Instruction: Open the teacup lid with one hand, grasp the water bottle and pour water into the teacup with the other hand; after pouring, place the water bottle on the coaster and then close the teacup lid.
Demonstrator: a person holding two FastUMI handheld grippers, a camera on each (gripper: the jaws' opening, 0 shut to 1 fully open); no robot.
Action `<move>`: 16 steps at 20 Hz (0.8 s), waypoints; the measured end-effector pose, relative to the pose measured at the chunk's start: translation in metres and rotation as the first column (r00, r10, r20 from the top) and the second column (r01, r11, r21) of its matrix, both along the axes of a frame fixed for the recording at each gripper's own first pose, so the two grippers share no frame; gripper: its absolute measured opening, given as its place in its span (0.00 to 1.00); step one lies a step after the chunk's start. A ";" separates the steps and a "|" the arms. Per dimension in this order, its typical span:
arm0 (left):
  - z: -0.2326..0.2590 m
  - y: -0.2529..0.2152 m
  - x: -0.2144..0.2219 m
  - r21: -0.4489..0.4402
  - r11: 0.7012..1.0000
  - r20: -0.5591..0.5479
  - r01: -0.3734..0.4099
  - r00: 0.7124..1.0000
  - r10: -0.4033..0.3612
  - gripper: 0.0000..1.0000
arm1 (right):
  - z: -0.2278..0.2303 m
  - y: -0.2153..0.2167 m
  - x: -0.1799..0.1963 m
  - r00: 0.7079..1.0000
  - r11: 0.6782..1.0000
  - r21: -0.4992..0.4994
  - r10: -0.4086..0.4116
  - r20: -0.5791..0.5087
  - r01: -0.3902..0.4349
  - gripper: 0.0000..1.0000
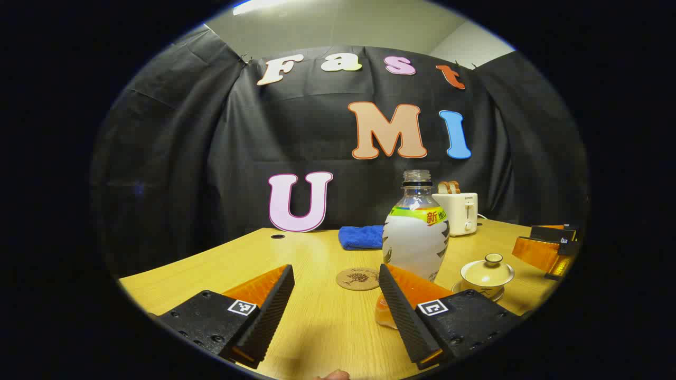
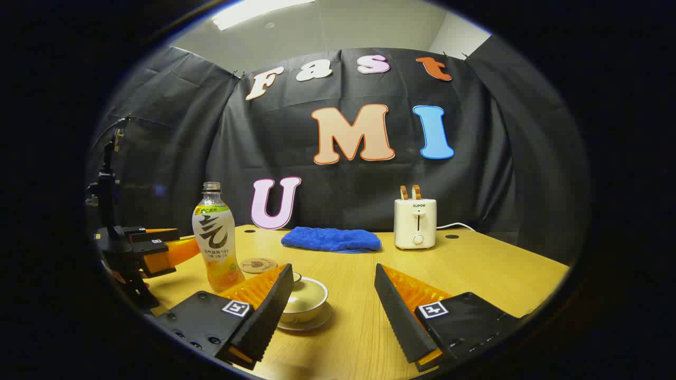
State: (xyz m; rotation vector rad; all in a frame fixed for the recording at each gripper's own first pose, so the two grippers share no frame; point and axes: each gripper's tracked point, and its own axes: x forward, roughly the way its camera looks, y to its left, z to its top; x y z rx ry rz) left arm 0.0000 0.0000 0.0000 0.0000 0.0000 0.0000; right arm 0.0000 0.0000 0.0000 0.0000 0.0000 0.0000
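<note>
- We see the bench (image 2: 475,274), pale wood, running back to the black cloth wall.
- The blue cloth (image 2: 331,239) and the toaster (image 2: 415,223) stand at the back.
- The water bottle (image 1: 416,232) stands uncapped (its base hidden behind the left gripper's (image 1: 335,306) right finger); the right gripper view gives it whole.
- The lidded teacup (image 1: 487,276) sits just right of the bottle.
- The coaster (image 1: 358,278) lies bare beside the bottle.
- The right gripper (image 2: 332,311) partly covers the teacup; both jaws gape wide, holding nothing.

Both views look low across the table (image 1: 317,316) toward the back wall, sharing bottle (image 1: 416,237) and teacup (image 2: 305,301).
</note>
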 end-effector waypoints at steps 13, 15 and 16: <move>-0.001 0.000 0.002 0.000 1.000 0.002 -0.003 1.000 0.003 0.94 | 0.000 0.001 -0.001 1.000 1.000 0.013 -0.003 -0.008 0.003 0.98; -0.001 0.000 0.002 0.000 1.000 0.002 -0.003 1.000 0.003 0.94 | 0.001 0.000 0.000 1.000 1.000 0.003 -0.002 -0.001 0.002 0.98; -0.001 0.000 0.002 0.000 1.000 0.002 -0.003 1.000 0.003 0.94 | 0.001 0.001 0.000 1.000 1.000 0.005 -0.002 -0.001 0.002 0.98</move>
